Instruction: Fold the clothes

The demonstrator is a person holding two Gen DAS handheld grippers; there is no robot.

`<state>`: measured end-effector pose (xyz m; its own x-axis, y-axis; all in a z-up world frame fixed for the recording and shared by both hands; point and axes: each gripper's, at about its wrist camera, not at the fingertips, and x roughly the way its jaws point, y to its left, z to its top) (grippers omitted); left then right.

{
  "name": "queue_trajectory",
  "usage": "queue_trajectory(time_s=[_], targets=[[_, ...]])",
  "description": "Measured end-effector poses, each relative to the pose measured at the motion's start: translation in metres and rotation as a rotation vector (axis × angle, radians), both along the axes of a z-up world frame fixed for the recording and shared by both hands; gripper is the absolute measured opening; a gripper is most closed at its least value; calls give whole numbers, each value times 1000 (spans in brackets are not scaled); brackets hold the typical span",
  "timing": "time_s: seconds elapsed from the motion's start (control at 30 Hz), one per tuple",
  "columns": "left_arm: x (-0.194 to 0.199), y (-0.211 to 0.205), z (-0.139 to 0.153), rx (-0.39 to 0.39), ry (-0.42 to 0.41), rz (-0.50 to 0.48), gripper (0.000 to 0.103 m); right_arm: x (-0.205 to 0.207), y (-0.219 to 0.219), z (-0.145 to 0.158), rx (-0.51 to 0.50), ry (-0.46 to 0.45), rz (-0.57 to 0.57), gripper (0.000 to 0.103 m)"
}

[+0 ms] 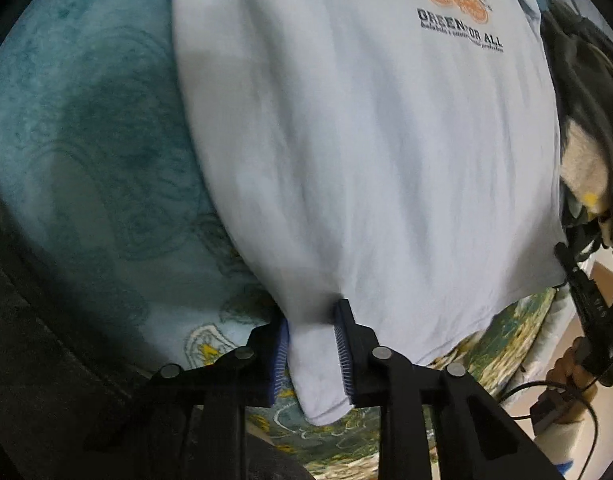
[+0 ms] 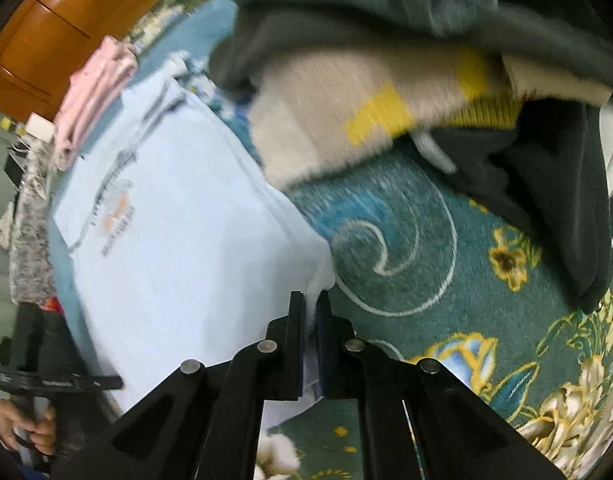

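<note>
**Two grippers are holding the bottom corners of a shirt**

The left black two-finger gripper (image 1: 312, 356) is pinching a bottom corner of the pale blue cotton T-shirt (image 1: 366, 152). A flap of the cloth is sitting between its blue pads (image 1: 342, 350), low in the middle of the left wrist view. The right black two-finger gripper (image 2: 311, 320) is pressing its fingers close together on the other bottom corner of the shirt, low in the middle of the right wrist view.

The shirt is lying spread out on the teal bedspread with swirls and yellow flowers (image 2: 426, 264). Its print of orange circles and dark letters (image 1: 460, 12) is showing at the top of the left wrist view.

It looks like the folding is just getting going: both corners are being held, and the shirt is not folded yet. Next, both grippers probably need to lift together and carry the bottom edge up toward the print, keeping the edge straight.

No baskets or boxes are showing for the clothes. A messy pile of grey, cream and yellow clothes (image 2: 386, 80) is waiting at the top right of the right wrist view, just beside the shirt. A folded pink cloth (image 2: 92, 96) is lying at the upper left, near a wooden headboard (image 2: 66, 20).
</note>
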<state>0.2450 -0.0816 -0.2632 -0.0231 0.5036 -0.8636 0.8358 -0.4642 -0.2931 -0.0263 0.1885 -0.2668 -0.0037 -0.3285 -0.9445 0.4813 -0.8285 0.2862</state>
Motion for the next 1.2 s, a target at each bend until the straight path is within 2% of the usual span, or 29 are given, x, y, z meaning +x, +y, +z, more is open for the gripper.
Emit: queue_trajectory(time_s=[0.03,0.07,0.1,0.27,0.37,0.43,0.53,0.6,0.67,0.77,0.83,0.93,0.97,1.0,1.03,1.07,1.2], targets=[[1,-1,1,8,6,7,18,0,-2,5,-20,3,-3,5],[3,-2,1,18,15,16,8,0,-3,10,-41,6,-6,5],[4,-4,3,25,27,23,5,-1,-5,14,-61,10,-8,5],[8,-16,21,61,125,64,4,1,-21,31,-170,11,-5,5],[12,-30,37,94,207,107,4,0,-33,46,-290,-32,10,5],[17,-53,52,107,284,164,4,1,-38,61,-385,-49,17,5],[30,-99,72,82,384,261,4,-15,-64,80,-497,-48,15,5],[31,-157,79,36,418,321,4,-29,-86,89,-537,-39,17,5],[38,-180,71,-8,434,384,4,-40,-104,95,-542,-26,20,5],[27,-226,58,-53,455,442,4,-60,-140,95,-516,-3,7,5],[21,-238,54,-66,460,444,5,-72,-158,85,-474,-12,-14,5],[7,-229,50,-71,468,416,11,-83,-177,68,-416,-33,-36,5],[4,-218,44,-72,471,399,22,-84,-177,63,-407,-39,-41,5],[0,-207,38,-72,474,383,38,-85,-178,59,-397,-45,-46,5],[-4,-196,32,-73,477,367,45,-85,-178,54,-388,-50,-51,5],[-8,-185,26,-73,480,350,49,-86,-178,49,-379,-56,-56,5],[0,-159,22,-62,487,289,49,-86,-174,38,-365,-71,-72,5]])
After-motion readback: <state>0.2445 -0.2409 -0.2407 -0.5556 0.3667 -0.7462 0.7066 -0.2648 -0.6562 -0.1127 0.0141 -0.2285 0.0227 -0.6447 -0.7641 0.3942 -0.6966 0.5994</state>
